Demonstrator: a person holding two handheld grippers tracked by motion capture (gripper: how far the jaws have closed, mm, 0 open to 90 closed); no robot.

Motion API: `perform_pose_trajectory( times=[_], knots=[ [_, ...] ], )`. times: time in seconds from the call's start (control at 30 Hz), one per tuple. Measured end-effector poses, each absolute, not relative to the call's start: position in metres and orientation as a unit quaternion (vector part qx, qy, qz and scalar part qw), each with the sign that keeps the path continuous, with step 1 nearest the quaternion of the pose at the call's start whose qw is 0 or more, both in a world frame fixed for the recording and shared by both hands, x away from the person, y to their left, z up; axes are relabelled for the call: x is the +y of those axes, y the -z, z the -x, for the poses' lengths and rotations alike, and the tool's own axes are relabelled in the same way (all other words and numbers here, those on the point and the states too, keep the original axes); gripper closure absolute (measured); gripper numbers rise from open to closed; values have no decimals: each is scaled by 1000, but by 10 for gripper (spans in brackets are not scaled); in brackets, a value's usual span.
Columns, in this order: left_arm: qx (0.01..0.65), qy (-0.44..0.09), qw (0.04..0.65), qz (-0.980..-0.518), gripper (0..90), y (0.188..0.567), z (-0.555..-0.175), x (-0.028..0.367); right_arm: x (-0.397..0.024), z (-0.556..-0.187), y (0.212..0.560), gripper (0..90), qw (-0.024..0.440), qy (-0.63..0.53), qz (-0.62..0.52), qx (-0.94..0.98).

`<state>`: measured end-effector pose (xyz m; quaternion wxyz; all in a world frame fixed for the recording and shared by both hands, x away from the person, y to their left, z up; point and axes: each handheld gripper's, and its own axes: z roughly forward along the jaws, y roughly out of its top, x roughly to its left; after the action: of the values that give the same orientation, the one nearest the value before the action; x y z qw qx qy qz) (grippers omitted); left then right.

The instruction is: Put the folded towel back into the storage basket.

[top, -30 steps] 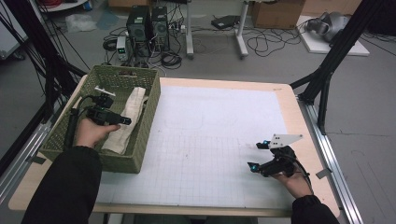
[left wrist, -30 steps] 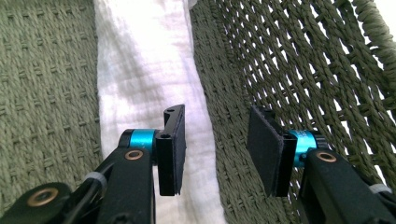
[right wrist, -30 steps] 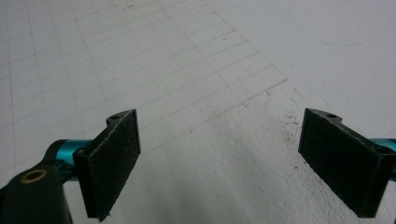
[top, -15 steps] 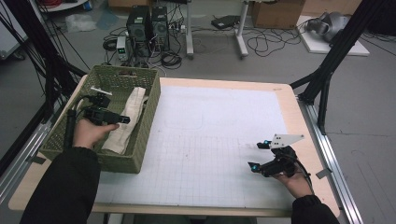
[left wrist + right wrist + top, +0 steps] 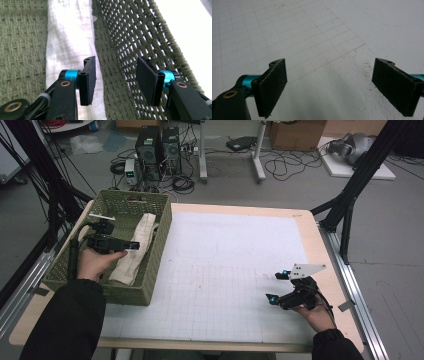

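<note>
Left gripper, jaws apart, above crinkled white cloth in woven green basket.

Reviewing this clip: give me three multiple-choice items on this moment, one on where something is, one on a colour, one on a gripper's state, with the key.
1. Where does the white cloth lie?
A. On the grid mat
B. Inside the basket
C. On the floor

2. What colour is the basket?
A. Olive green
B. Red
C. Blue

3. How is the right gripper?
A. Shut on the cloth
B. Shut on nothing
C. Open, over the grid mat

Key: B, the cloth lies lengthwise along the basket's inner wall, below the left gripper; A, the woven walls are olive green; C, the right gripper view shows the jaws wide apart with bare mat between them.
</note>
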<state>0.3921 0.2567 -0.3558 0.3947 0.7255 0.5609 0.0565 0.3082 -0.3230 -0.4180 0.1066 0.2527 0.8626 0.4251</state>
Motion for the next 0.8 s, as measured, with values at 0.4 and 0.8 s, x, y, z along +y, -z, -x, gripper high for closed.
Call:
perform_pose_trajectory(
  times=[0.4,0.8],
  knots=[
    [551,-32,455,-699,494,350,-388,265,-323,-309,417,119,106,-426,-250,863],
    [561,63,521,-640,391,355,-390,282,-322,-309,418,119,106,-427,-248,863]
  ],
)
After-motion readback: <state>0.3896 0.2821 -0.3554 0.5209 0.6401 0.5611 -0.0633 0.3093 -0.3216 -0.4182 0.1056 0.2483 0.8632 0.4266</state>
